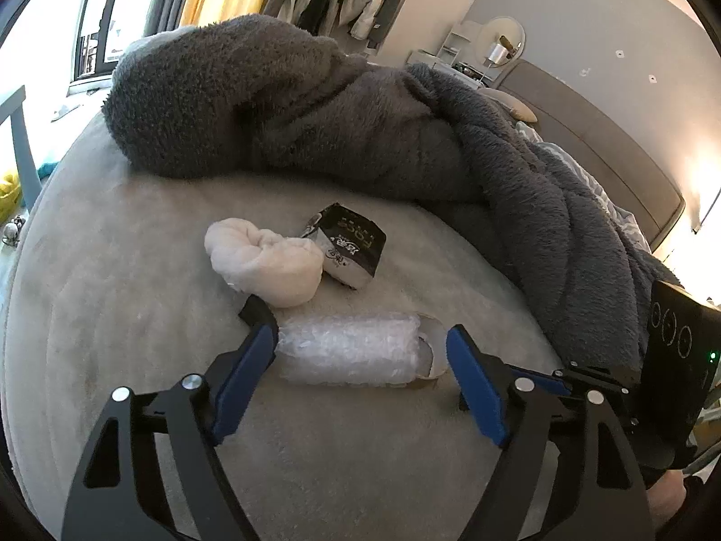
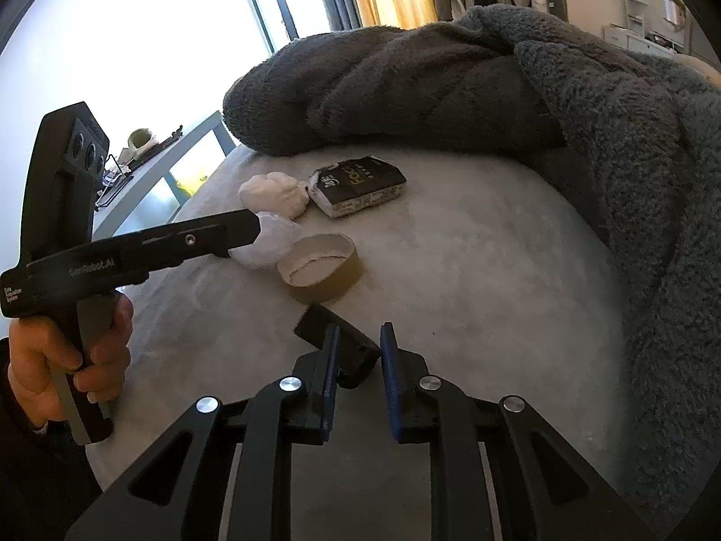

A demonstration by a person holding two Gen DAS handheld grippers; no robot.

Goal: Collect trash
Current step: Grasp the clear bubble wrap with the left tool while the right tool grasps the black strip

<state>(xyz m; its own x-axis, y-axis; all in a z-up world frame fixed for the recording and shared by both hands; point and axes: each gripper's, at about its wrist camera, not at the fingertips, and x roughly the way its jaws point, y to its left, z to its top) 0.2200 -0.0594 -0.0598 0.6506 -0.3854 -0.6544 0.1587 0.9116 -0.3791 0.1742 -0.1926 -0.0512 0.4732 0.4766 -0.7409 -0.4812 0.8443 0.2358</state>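
Note:
A roll of bubble wrap on a cardboard tube (image 1: 356,347) (image 2: 322,266) lies on the bed. My left gripper (image 1: 358,338) (image 2: 288,275) is open and straddles the roll lengthwise, one blue pad at each end, close to it. I cannot make out any firm pressing. Just beyond the roll rest a white crumpled wad (image 1: 266,261) (image 2: 275,194) and a black-and-white packet (image 1: 351,243) (image 2: 360,185). My right gripper (image 2: 360,329) hovers nearer the bed's front, pads almost together, with nothing between them.
A thick grey fleece blanket (image 1: 315,112) (image 2: 450,90) is heaped behind and to the right of the trash. The pale bed sheet (image 1: 112,315) curves down to the left. A hand (image 2: 67,351) holds the left tool. A window and a blue table lie beyond the bed.

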